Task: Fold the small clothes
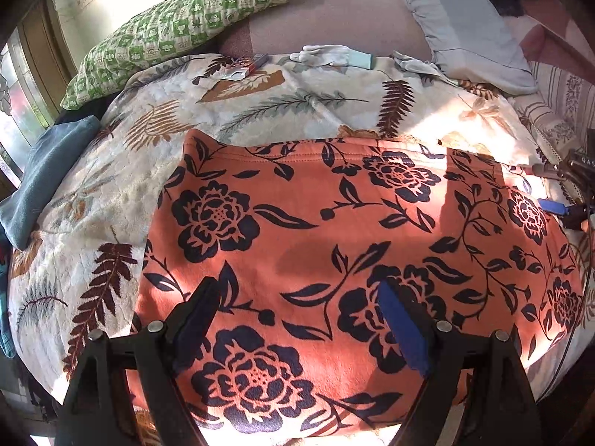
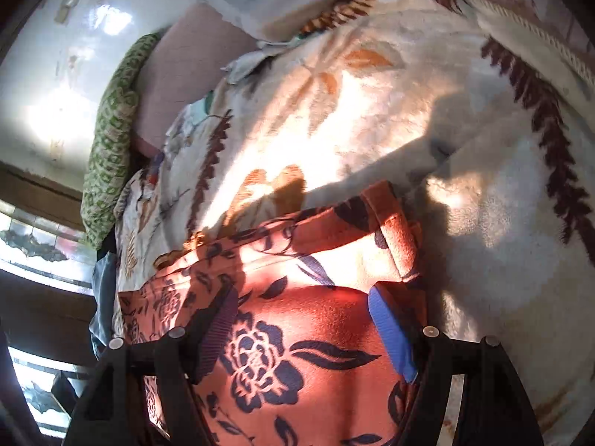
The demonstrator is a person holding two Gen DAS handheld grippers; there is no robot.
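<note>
The left tongs point(image 1: 297, 316) hang spread wide above the orange floral garment point(image 1: 334, 230), their blue-padded fingers point(image 1: 403, 334) apart over the printed cloth and gripping nothing. The right tongs point(image 2: 301, 327) stand open as well, poised over the garment's far right end, where a folded band of the fabric point(image 2: 394, 223) lies just ahead of the fingers; whether the pads touch the cloth cannot be told. From the left wrist view, the right tongs point(image 1: 557, 189) show at the garment's right edge. The garment lies spread flat across a cream leaf-print blanket point(image 1: 260, 107) on a bed, sunlight striping both. Beyond the garment, at the blanket's far edge, sit a white glove point(image 1: 323, 54) and a small red packet point(image 1: 247, 67). A green checked pillow point(image 1: 178, 26) rests beyond the garment to the left, a grey pillow point(image 1: 465, 26) beyond it to the right, and a blue cloth point(image 1: 48, 174) lies well left of it
</note>
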